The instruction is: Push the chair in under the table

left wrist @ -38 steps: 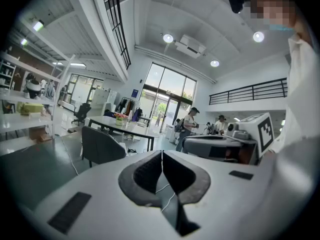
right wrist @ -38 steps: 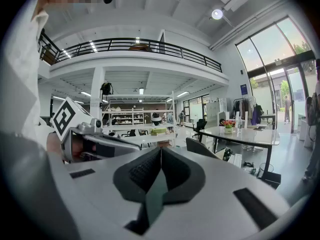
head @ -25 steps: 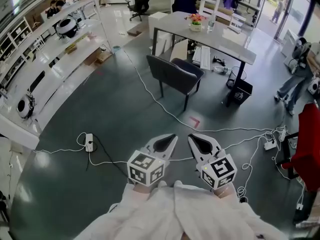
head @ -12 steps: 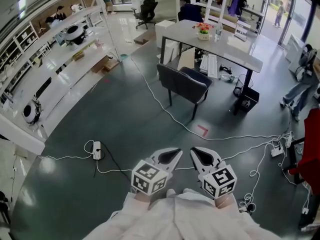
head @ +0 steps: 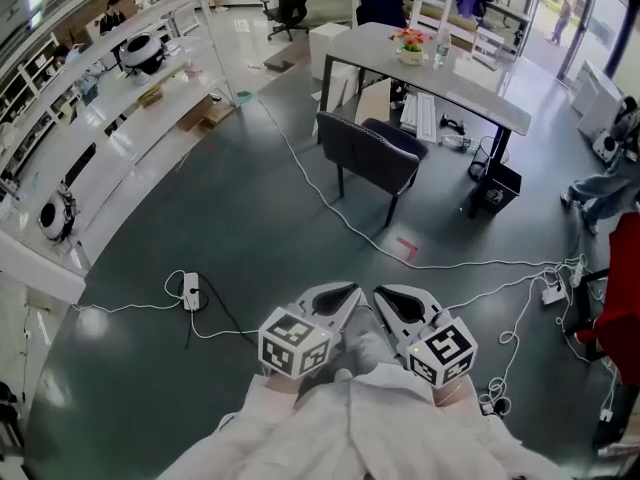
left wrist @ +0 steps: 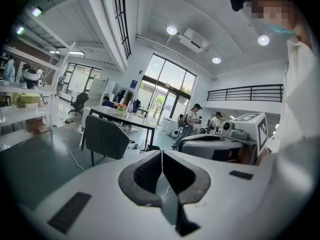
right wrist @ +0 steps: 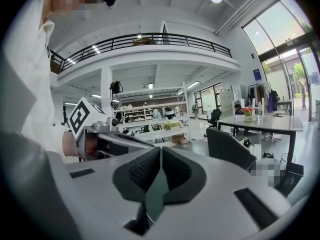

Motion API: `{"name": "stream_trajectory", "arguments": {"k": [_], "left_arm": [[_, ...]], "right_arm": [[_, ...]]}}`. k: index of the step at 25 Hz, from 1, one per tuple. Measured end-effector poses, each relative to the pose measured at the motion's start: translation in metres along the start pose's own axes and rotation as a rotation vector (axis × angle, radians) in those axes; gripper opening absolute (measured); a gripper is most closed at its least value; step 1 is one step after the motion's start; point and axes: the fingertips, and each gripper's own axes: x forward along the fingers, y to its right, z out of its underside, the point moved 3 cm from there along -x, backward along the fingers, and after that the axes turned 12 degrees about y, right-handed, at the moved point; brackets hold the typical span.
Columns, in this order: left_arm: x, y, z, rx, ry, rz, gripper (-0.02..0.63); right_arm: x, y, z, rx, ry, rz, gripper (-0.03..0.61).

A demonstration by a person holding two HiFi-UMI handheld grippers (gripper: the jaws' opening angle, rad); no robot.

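Holding two tongs side by side, low in the head view: left tongs (head: 348, 291) and right tongs (head: 384, 295), each closed tight, gripping nothing. Well ahead on the grey floor (head: 250, 218), one dark chair (head: 368, 153), back turned this way, standing pulled out just beside one grey worktop (head: 480, 88). On that worktop, one flower pot (head: 411, 46) and one bottle (head: 440, 50). Across the floor, several white cables (head: 330, 208) and one power strip (head: 190, 290).
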Motion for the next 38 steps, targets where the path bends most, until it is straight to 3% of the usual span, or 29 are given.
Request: {"name": "stream_trajectory", "arguments": {"k": [8, 17, 30, 38], "left_arm": [[0.046, -0.065, -0.026, 0.018, -0.001, -0.005, 0.017], [0.144, -0.175, -0.079, 0.061, 0.001, 0.008, 0.017], [0.273, -0.328, -0.129, 0.013, -0.012, -0.039, 0.017], [0.305, -0.380, -0.145, -0.012, -0.031, -0.074, 0.017]], "right_arm": [[0.066, 0.065, -0.001, 0.019, 0.008, 0.031, 0.035], [0.174, 0.175, -0.021, 0.019, 0.024, 0.037, 0.035], [0.310, 0.322, -0.037, 0.034, 0.014, 0.034, 0.035], [0.359, 0.366, -0.046, 0.034, 0.010, 0.038, 0.035]]}}
